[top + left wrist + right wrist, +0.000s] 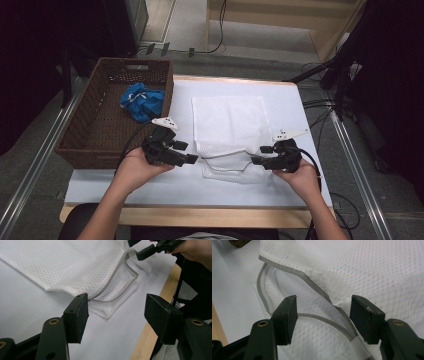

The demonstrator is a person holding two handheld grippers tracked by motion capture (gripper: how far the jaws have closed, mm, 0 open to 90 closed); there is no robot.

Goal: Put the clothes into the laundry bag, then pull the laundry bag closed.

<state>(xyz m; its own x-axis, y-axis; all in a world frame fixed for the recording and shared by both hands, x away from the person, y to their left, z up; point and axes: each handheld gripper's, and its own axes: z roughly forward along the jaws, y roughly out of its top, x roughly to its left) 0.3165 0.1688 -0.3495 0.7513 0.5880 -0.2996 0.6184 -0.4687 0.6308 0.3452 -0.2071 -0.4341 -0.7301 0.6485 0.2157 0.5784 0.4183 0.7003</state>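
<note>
On table, mesh bag (227,132) looks light, limp, snag-prone; best pinched at grey zipper rim (312,282), both claws, left (192,159) and right (256,160), spread, empty.

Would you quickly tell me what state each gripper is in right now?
Left gripper: open, holding nothing, at the left end of the white mesh bag opening.
Right gripper: open, jaws either side of the bag's zipper edge, not clamped.

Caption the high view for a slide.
Two hand-held black grippers, left and right, open at the unzipped mouth of a white mesh laundry bag; blue cloth in brown wicker basket.
</note>
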